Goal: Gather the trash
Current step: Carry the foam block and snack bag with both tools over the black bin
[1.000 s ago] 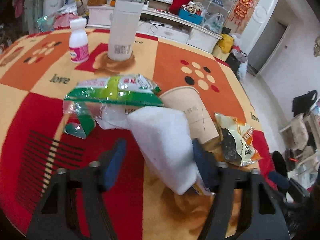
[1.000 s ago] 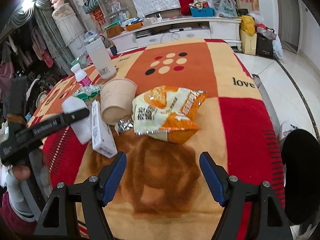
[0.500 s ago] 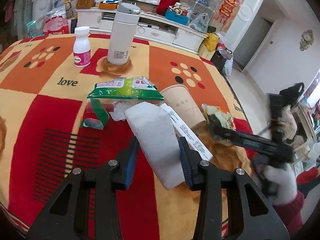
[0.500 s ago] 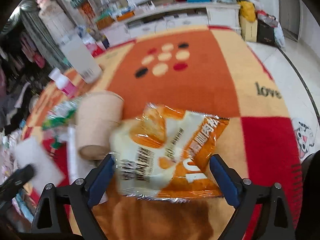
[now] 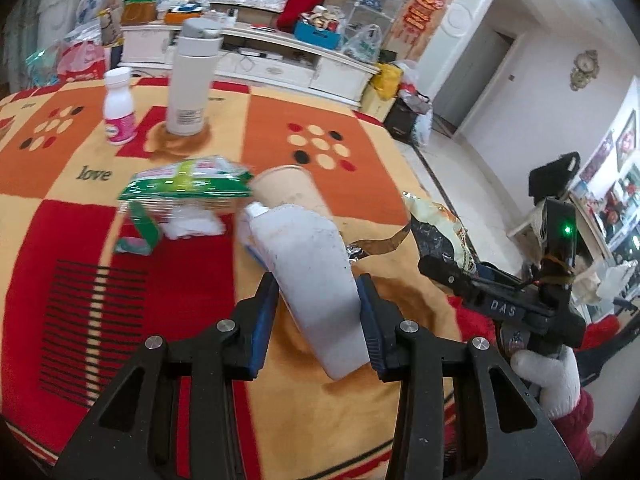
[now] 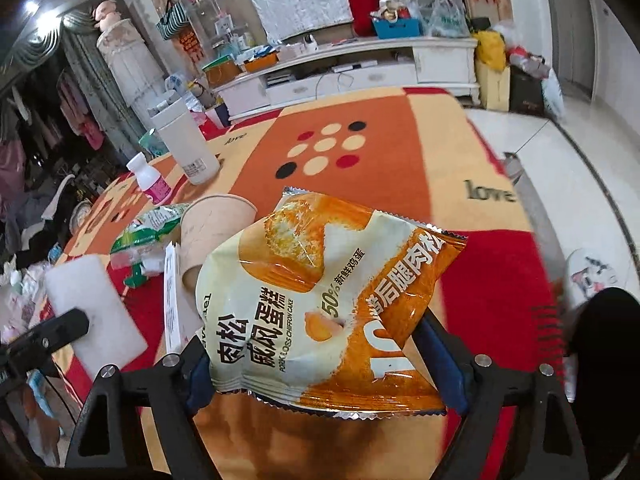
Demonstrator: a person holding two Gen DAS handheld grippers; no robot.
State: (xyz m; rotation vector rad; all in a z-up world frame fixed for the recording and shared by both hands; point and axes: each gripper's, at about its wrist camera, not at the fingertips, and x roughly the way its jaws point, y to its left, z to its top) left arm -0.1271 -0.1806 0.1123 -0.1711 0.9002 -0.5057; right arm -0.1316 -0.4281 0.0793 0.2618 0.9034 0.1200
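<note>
snack bag [image 6: 320,300] overlaps paper cup [image 6: 208,236] beside carton [image 6: 173,300].

A: What stands at the far end of the patterned cloth [image 5: 192,336]?
B: A tall white flask [image 5: 191,80] with a grey cap, upright; just beside it a small white bottle [image 5: 118,114] with a pink label.

A: And beyond the table?
B: A long white cabinet [image 6: 360,64] bearing a blue basket [image 6: 396,26]; red hangings [image 5: 424,4] on the wall.

Black tool [image 5: 318,320], white glove [image 5: 550,376], red sleeve [image 5: 574,436]
</note>
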